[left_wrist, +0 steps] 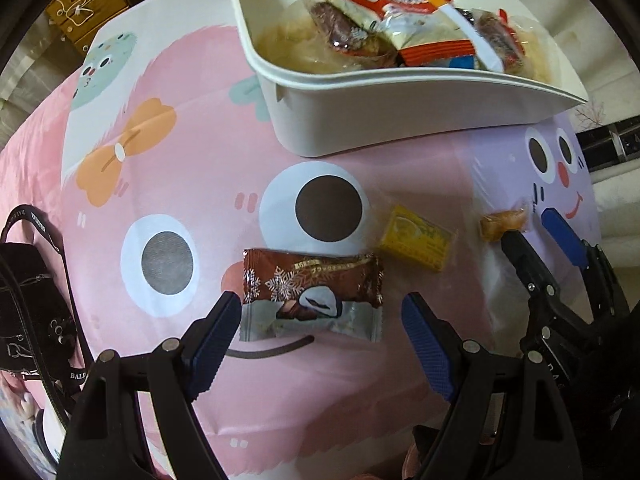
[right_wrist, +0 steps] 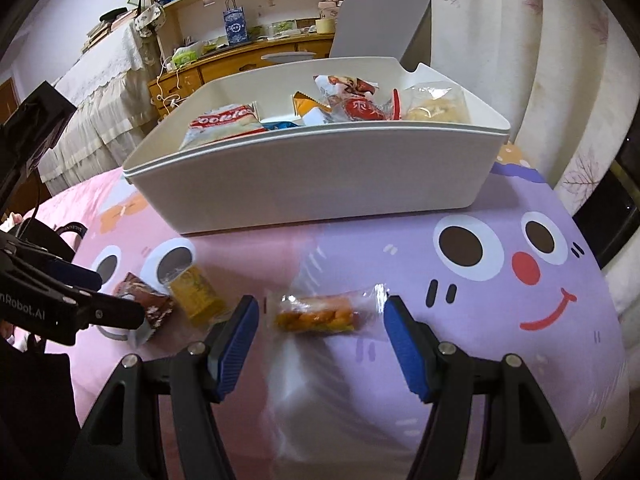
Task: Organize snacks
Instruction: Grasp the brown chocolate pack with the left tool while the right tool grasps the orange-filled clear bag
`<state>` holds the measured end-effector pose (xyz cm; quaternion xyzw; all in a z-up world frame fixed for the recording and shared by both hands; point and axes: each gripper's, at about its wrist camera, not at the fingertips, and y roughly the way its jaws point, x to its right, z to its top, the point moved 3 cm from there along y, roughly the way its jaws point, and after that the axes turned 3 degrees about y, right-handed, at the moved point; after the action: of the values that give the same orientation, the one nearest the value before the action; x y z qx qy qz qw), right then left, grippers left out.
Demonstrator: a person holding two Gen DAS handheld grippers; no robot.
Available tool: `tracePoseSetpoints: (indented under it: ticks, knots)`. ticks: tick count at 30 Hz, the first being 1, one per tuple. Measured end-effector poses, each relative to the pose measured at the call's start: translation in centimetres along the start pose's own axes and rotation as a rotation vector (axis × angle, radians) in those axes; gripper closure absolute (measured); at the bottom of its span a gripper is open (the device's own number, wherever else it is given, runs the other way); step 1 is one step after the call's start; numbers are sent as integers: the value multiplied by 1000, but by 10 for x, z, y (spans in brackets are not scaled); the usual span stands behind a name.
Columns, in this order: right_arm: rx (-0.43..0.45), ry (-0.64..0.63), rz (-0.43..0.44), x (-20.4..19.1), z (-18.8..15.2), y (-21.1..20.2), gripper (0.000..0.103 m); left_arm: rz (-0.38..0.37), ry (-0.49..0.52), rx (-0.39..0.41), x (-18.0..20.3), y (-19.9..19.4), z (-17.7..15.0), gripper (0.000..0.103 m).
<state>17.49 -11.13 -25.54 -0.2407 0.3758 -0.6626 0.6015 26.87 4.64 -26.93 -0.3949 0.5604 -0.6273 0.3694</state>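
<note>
Through my left wrist camera, the white bin [left_wrist: 400, 120] sits at the far side of the cartoon-printed cloth [left_wrist: 180, 160], filled with a jumble of wrapped snacks [left_wrist: 400, 12] that I can't count for the overlap. Three snacks lie loose on the cloth: one brown snowflake packet [left_wrist: 312, 294], one yellow packet [left_wrist: 416, 242] and one orange snack in clear wrap [left_wrist: 503, 222]. My left gripper [left_wrist: 320, 336] is released, jaws spread to either side of the brown packet without touching it. A black bag [left_wrist: 28, 300] lies at the left edge. Through my right wrist camera, the same bin [right_wrist: 312, 176] holds a red-and-white cookie bag [right_wrist: 224, 122] among other wrappers. My right gripper [right_wrist: 320, 324] is also released, its blue pads flanking the orange snack [right_wrist: 320, 314] with gaps on both sides; the yellow packet [right_wrist: 196, 294] and brown packet [right_wrist: 148, 304] lie further left.
</note>
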Motion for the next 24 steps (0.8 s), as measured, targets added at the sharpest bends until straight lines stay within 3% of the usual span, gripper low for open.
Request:
tracePoseSetpoints:
  ticks: [8,10,24]
  knots:
    - [-27,-32,14,-1,0,16,37,3,7,-16,4,16,6,24]
    - [-25,-38,20,-2,0,16,37,9,-1,-27,5,21,6,30]
    - [-2,-145,-15,-13,-1,22,36,48,9,24,9,22,8,43]
